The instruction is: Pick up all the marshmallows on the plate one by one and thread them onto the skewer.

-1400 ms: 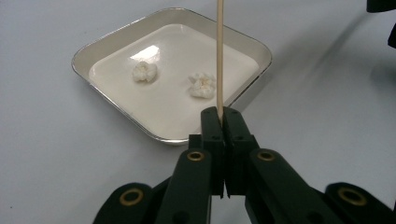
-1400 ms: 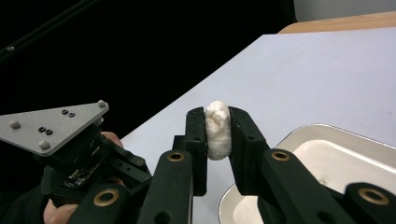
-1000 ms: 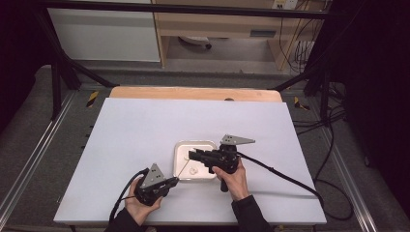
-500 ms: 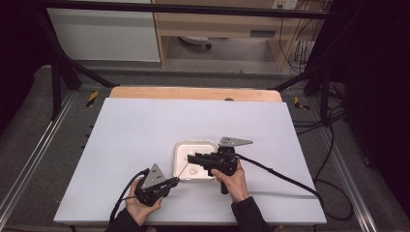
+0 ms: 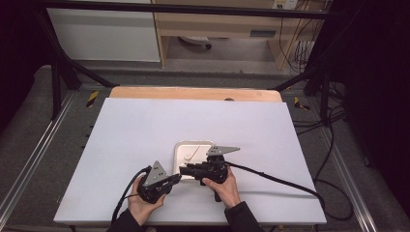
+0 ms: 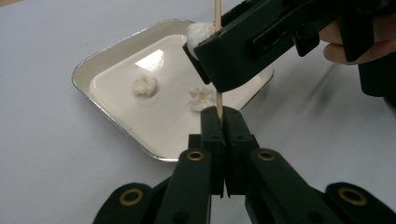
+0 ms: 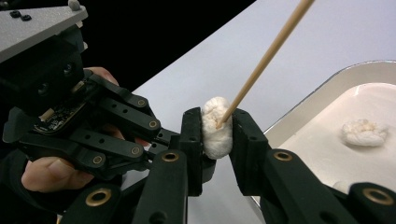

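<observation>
My left gripper (image 6: 219, 122) clamps a wooden skewer (image 6: 217, 56) upright; my right gripper (image 7: 217, 128), jaws just easing apart, holds a marshmallow (image 7: 216, 127) on it. Tray (image 6: 116, 123) beside: 2 marshmallow pcs (image 6: 144, 85) inside.

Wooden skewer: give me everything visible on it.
The skewer is a thin, straight, round stick of pale wood. Its lower end is clamped in the shut left claw, from which it rises nearly upright in the left gripper view, past the top edge of the picture. In the right gripper view it runs slantwise through a white marshmallow that the right claw squeezes on both sides. It stands beside the tray and does not touch it.
</observation>
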### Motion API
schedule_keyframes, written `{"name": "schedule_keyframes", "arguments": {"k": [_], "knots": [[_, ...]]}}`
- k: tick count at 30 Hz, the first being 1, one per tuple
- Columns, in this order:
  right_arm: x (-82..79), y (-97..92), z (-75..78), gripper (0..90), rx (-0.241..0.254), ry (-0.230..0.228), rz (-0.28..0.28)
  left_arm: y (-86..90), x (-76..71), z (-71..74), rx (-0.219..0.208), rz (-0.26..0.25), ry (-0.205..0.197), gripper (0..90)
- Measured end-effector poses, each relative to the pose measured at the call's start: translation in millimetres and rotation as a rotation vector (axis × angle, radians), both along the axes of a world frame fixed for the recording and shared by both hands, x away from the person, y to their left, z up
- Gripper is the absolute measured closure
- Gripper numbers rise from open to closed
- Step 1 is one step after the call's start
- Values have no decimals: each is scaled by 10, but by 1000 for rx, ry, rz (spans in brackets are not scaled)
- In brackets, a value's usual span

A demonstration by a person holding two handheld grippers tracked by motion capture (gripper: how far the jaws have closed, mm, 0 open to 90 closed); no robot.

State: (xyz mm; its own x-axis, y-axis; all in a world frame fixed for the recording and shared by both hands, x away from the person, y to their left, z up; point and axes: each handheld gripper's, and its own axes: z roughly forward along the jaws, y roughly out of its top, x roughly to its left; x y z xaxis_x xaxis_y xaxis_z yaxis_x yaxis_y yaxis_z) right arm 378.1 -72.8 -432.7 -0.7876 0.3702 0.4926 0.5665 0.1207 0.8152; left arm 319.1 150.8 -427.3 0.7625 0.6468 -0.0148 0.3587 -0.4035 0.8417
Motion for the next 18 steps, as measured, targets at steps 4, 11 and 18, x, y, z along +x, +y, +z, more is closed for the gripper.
{"name": "schedule_keyframes", "arguments": {"k": [4,11,18], "knots": [[11,-21,34,590,-21,-3,-20,17,4,3,-7,9,0,886],[14,-87,148,328,-67,-47,-69,83,21,6,-15,21,6,886],[71,-182,267,147,-143,-117,-127,146,35,3,-17,31,18,886]]}}
